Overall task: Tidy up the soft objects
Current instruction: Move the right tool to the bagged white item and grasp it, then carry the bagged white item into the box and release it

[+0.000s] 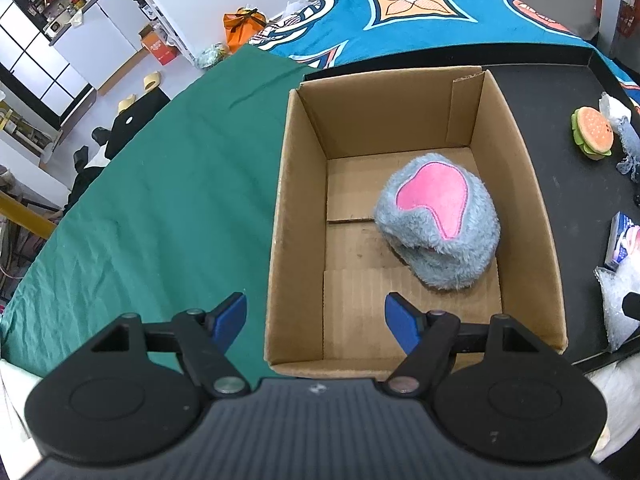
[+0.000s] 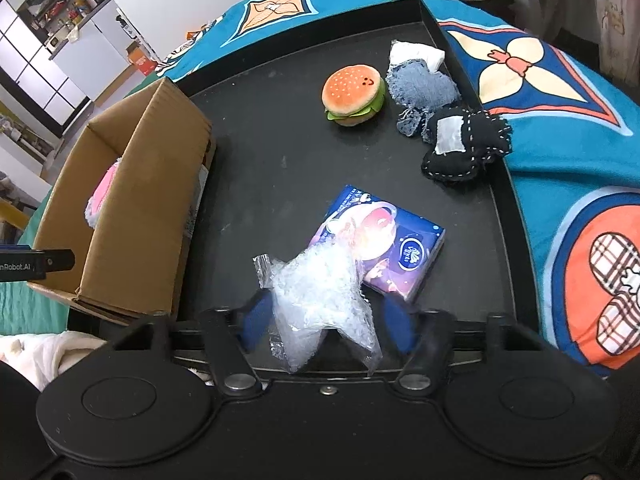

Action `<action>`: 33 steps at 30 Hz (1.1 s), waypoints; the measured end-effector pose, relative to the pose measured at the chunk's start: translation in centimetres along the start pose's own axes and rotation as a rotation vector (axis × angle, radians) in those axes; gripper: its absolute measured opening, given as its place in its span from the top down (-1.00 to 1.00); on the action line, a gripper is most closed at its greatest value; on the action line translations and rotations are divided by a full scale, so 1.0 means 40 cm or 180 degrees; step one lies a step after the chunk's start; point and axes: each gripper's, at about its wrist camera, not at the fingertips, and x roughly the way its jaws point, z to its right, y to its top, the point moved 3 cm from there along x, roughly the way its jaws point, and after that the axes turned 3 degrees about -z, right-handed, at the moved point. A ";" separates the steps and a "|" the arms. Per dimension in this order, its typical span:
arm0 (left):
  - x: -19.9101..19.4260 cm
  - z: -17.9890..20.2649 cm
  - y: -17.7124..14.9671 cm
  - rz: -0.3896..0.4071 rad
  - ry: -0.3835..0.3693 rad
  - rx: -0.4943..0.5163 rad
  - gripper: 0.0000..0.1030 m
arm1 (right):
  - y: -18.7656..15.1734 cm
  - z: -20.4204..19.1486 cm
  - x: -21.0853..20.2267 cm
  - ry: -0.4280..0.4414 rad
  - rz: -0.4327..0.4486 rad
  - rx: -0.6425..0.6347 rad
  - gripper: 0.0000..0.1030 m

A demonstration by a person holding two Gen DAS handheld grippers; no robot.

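Note:
A grey furry plush with a pink patch point(image 1: 438, 220) lies inside the open cardboard box point(image 1: 296, 208). My left gripper point(image 1: 316, 320) is open and empty above the box's near left corner. My right gripper point(image 2: 326, 320) is open, with its blue fingers on either side of a crumpled clear bubble-wrap bag point(image 2: 320, 300) on the black tray point(image 2: 272, 160). A plush burger point(image 2: 354, 94), a denim patch toy point(image 2: 424, 88) and a black stitched cushion point(image 2: 464, 144) lie at the tray's far right. The box point(image 2: 132, 208) stands at the tray's left.
A blue tissue pack point(image 2: 388, 248) lies just beyond the bag. A green cloth point(image 1: 160, 184) covers the table left of the box. A blue patterned blanket point(image 2: 560, 128) lies right of and behind the tray. White fabric point(image 2: 32, 352) sits near the front left.

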 end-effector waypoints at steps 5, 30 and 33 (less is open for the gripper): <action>0.003 -0.001 0.004 -0.0013 0.0005 -0.0010 -0.45 | 0.003 -0.014 -0.006 0.0023 0.0004 -0.0090 0.42; -0.014 -0.056 0.005 0.0158 -0.0167 -0.0396 -0.45 | 0.101 -0.139 -0.116 0.0052 0.0419 -0.0390 0.44; -0.017 -0.063 0.005 0.0187 -0.0202 -0.0442 -0.45 | 0.116 -0.166 -0.126 0.0053 0.0466 -0.0444 0.44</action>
